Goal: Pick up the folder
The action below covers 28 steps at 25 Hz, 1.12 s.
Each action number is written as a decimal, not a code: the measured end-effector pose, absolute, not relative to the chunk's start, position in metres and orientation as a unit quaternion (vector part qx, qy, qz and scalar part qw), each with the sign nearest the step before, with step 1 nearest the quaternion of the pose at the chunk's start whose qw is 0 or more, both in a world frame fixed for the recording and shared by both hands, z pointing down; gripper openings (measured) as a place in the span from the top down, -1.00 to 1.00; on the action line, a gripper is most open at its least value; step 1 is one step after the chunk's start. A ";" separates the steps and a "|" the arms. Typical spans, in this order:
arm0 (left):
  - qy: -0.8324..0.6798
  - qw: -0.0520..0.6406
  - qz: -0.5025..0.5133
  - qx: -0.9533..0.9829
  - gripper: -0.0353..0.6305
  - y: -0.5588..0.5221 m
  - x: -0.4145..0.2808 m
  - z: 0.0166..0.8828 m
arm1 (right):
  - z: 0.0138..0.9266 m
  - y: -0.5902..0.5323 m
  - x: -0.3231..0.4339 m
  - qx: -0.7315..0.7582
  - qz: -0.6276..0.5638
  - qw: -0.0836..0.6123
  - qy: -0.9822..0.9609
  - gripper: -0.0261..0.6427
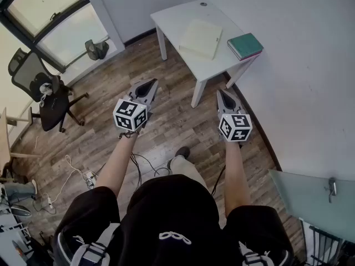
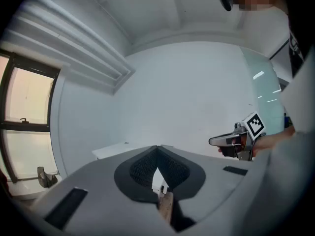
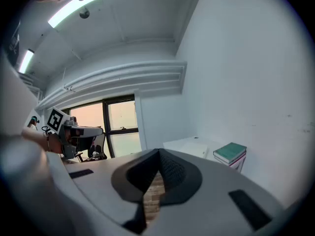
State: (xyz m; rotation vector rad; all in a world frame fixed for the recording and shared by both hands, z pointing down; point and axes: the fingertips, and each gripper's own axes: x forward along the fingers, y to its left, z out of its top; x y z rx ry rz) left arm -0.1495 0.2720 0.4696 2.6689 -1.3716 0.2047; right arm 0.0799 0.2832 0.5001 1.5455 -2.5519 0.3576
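A cream folder (image 1: 201, 37) lies flat on a small white table (image 1: 172, 16) against the wall, ahead of me. Beside it on the table's right end sits a stack of books with a green cover (image 1: 244, 45). My left gripper (image 1: 151, 83) and right gripper (image 1: 220, 92) are held side by side in the air over the wooden floor, short of the table, both shut with nothing in them. In the left gripper view the jaws (image 2: 157, 147) meet at the tips, and the table (image 2: 110, 151) shows behind them. The right gripper view shows its shut jaws (image 3: 158, 153), the folder (image 3: 195, 149) and the books (image 3: 230, 153).
A black office chair (image 1: 47, 96) stands at the left by a large window (image 1: 52, 21). Cables and a power strip (image 1: 83, 176) lie on the floor at the lower left. A white wall runs along the right, and a glass panel (image 1: 310, 198) is at the lower right.
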 end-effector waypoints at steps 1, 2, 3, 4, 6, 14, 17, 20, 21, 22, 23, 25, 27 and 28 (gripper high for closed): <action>-0.458 0.067 0.066 0.884 0.83 0.270 -0.150 0.471 | 0.501 0.281 0.081 0.513 0.119 0.069 -0.848 0.85; -0.460 0.068 0.065 0.883 0.83 0.268 -0.150 0.472 | 0.501 0.279 0.082 0.512 0.119 0.070 -0.848 0.85; -0.462 0.069 0.064 0.882 0.83 0.266 -0.151 0.473 | 0.502 0.278 0.083 0.512 0.118 0.070 -0.848 0.85; -0.463 0.070 0.064 0.881 0.83 0.264 -0.151 0.476 | 0.502 0.276 0.083 0.512 0.118 0.070 -0.848 0.85; -0.467 0.072 0.066 0.879 0.83 0.260 -0.153 0.480 | 0.504 0.275 0.082 0.512 0.118 0.068 -0.848 0.85; -0.467 0.076 0.067 0.878 0.83 0.250 -0.155 0.486 | 0.509 0.264 0.072 0.510 0.123 0.070 -0.849 0.85; -0.465 0.072 0.068 0.880 0.83 0.236 -0.158 0.485 | 0.510 0.252 0.071 0.511 0.123 0.070 -0.848 0.85; -0.462 0.069 0.070 0.881 0.83 0.220 -0.160 0.485 | 0.513 0.238 0.071 0.515 0.121 0.073 -0.846 0.85; -0.461 0.069 0.070 0.882 0.83 0.214 -0.160 0.486 | 0.513 0.233 0.071 0.516 0.120 0.075 -0.845 0.85; -0.460 0.069 0.071 0.883 0.83 0.208 -0.160 0.486 | 0.513 0.227 0.071 0.517 0.120 0.076 -0.844 0.85; -0.458 0.069 0.072 0.883 0.83 0.202 -0.159 0.487 | 0.513 0.222 0.072 0.518 0.119 0.076 -0.843 0.85; -0.456 0.068 0.074 0.884 0.83 0.191 -0.156 0.487 | 0.512 0.212 0.074 0.519 0.118 0.077 -0.843 0.85; -0.455 0.066 0.074 0.885 0.83 0.181 -0.152 0.488 | 0.513 0.203 0.077 0.520 0.118 0.077 -0.842 0.85; -0.454 0.065 0.074 0.886 0.83 0.178 -0.150 0.488 | 0.513 0.200 0.078 0.521 0.118 0.077 -0.842 0.85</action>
